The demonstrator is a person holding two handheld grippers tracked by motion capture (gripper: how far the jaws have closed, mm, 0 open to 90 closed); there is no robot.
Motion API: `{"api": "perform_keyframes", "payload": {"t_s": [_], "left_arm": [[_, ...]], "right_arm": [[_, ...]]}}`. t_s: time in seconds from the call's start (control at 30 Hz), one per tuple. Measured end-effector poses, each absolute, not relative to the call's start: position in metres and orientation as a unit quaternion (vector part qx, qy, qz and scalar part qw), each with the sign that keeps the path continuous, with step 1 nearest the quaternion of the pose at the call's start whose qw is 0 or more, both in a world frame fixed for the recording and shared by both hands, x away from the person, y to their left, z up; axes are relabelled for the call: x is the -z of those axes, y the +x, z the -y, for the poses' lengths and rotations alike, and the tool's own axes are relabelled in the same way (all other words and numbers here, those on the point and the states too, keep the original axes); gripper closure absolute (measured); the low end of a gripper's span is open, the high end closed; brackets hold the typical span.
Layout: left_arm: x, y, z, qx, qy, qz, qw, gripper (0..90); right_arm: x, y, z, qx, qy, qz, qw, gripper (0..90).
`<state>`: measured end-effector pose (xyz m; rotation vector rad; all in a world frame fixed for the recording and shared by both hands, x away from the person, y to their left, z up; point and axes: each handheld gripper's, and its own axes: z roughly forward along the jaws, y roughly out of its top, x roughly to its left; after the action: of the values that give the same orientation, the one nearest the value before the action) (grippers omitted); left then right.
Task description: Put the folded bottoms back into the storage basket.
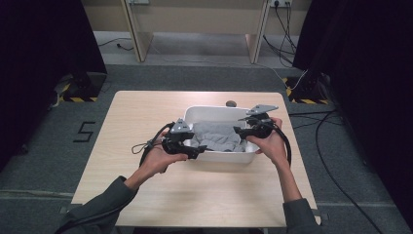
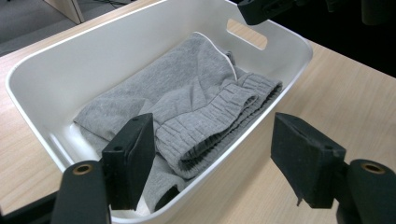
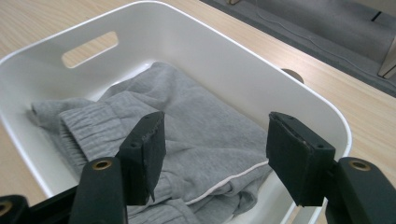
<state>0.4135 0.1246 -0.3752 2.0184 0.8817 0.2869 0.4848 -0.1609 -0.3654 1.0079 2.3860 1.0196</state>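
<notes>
Jaws spread wide on the left gripper (image 1: pixel 198 149) straddle the near-left rim of the white tub (image 1: pixel 220 158), one inside, one outside; the folded grey sweatpants (image 1: pixel 216 136) lie inside, long axis across the tub, waistband nearest this gripper. Equally wide, the right gripper (image 1: pixel 238 130) straddles the right rim.

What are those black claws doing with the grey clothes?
A person holds a gripper in each hand over a white tub on the table. Grey clothes lie folded inside it. The left gripper is open across the tub's near wall, one jaw inside by the ribbed cuff. The right gripper is open above the other end. Neither grips anything.
</notes>
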Motion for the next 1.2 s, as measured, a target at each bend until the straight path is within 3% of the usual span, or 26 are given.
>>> {"api": "perform_keyframes", "payload": {"t_s": [0.2,0.4,1.2], "left_arm": [[0.374,0.407,-0.126,-0.097,0.812,-0.353,0.455,29.6],[0.373,0.399,-0.129,-0.128,0.815,-0.342,0.451,29.2],[0.376,0.359,-0.144,-0.118,0.799,-0.336,0.485,28.6]], "right_arm": [[0.361,0.474,0.158,-0.377,0.342,-0.841,0.183,38.6],[0.362,0.461,0.155,-0.372,0.332,-0.846,0.191,38.0],[0.376,0.410,0.174,-0.392,0.332,-0.831,0.211,37.7]]}}
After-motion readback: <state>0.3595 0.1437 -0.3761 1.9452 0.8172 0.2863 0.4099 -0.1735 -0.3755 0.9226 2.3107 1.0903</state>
